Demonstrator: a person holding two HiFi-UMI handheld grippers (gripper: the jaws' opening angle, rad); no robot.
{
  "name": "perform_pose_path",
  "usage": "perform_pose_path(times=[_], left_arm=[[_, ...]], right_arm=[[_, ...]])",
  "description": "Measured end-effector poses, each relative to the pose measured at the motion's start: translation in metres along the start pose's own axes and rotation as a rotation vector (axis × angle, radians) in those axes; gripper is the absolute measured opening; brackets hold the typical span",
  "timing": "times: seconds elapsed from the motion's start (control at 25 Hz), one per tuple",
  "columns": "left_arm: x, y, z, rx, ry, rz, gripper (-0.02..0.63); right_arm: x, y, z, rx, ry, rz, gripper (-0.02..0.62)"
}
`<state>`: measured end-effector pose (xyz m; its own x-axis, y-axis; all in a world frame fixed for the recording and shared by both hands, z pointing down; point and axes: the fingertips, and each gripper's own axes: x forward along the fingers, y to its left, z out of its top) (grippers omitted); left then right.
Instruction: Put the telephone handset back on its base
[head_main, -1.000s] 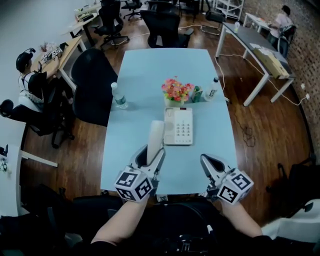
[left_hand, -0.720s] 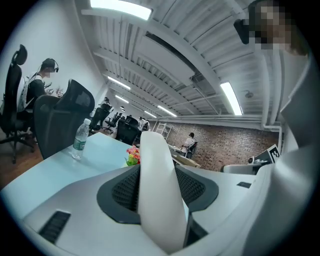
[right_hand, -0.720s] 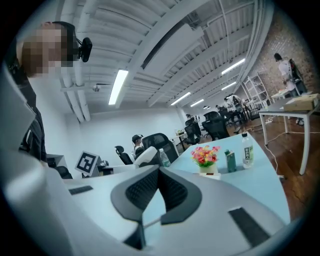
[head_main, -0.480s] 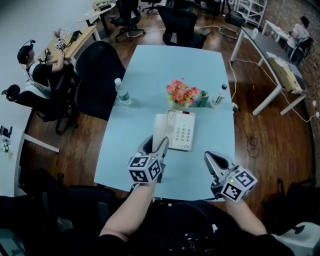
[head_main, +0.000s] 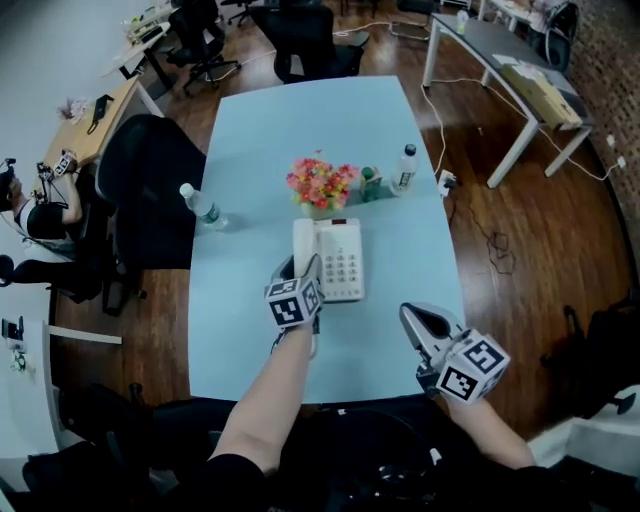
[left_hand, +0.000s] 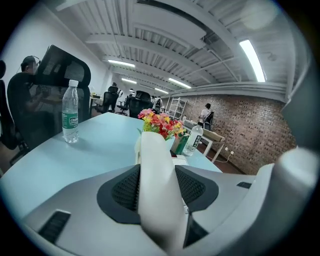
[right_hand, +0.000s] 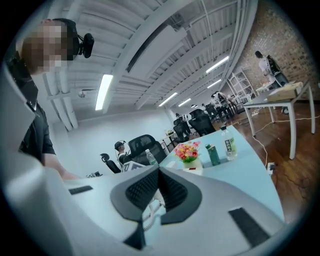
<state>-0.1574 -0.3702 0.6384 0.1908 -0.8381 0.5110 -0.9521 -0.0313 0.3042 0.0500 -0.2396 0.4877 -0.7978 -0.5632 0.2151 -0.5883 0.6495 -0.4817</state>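
Handset (head_main: 303, 238) lies over the cradle side of the telephone base (head_main: 343, 262), mid-frame on the bench (head_main: 330, 120). In the left gripper view, the left gripper (left_hand: 159, 150) has its fingers (left_hand: 125, 187) clamped on the handset, which should be lowered level and seated before release. In the right gripper view, the right gripper (right_hand: 159, 173) is closed and empty.

Mid-bench (head_main: 300, 120), pink and yellow flowers (head_main: 320, 185) in a pale pot. Just right of the flowers, a green can (head_main: 370, 184), then a clear bottle (head_main: 404, 168). Well left of the flowers, near the bench edge, a water bottle (head_main: 204, 208). Further left, off the bench, a black office chair (head_main: 140, 185). Far right of the flowers, a grey desk (head_main: 500, 60) on wooden floor (head_main: 520, 240).
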Motion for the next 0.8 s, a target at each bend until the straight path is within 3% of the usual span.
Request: perform_pose_path(times=[0.44,0.8], left_arm=[[0.028,0.005,-0.016,0.018,0.029,0.012,0.213],[0.036,0.006,-0.023,-0.009,0.038,0.035,0.221]], right_arm=[[-0.021,-0.013,-0.002,0.003,-0.027,-0.112,0.018],[-0.027,-0.012,-0.003,-0.003,-0.014,-0.125,0.018]])
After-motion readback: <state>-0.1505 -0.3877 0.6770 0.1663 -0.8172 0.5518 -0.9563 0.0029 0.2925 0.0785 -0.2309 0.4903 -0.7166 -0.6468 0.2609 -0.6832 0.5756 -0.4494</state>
